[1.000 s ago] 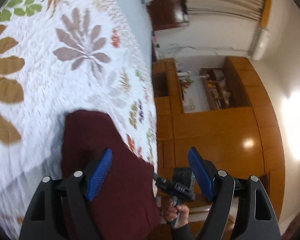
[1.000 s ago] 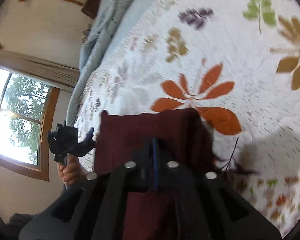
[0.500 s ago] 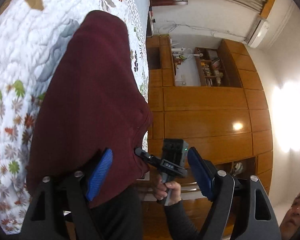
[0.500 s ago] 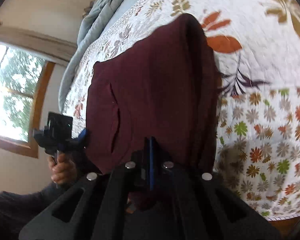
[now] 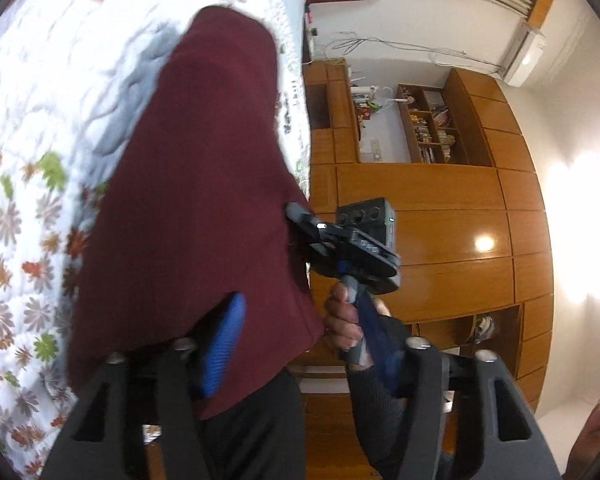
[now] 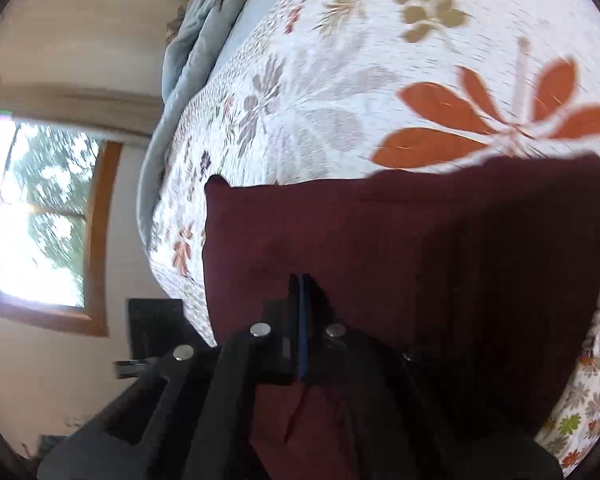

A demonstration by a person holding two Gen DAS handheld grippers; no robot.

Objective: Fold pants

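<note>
My right gripper [image 6: 300, 304] is clenched on the maroon pants [image 6: 400, 248], lower centre over the bed [image 6: 340, 80]; my left gripper [image 5: 300, 340], just closing, straddles their hem for lifting.

There was one pair of maroon pants [image 5: 188, 184], lying at twelve o'clock from the left gripper [image 5: 300, 344]. There was one bed [image 6: 380, 40], covered by one white floral quilt [image 5: 40, 128]. One pale blue blanket [image 6: 196, 28] lay bunched along the bed's edge at eleven o'clock in the right wrist view. Two grippers were counted: the left one and the right gripper [image 6: 302, 312], each with two blue-padded jaws. One hand [image 5: 342, 316] showed, at one o'clock from the left gripper. The room held one window [image 6: 40, 216], one wooden wall unit [image 5: 440, 220] and one air conditioner [image 5: 524, 60] at two o'clock.
</note>
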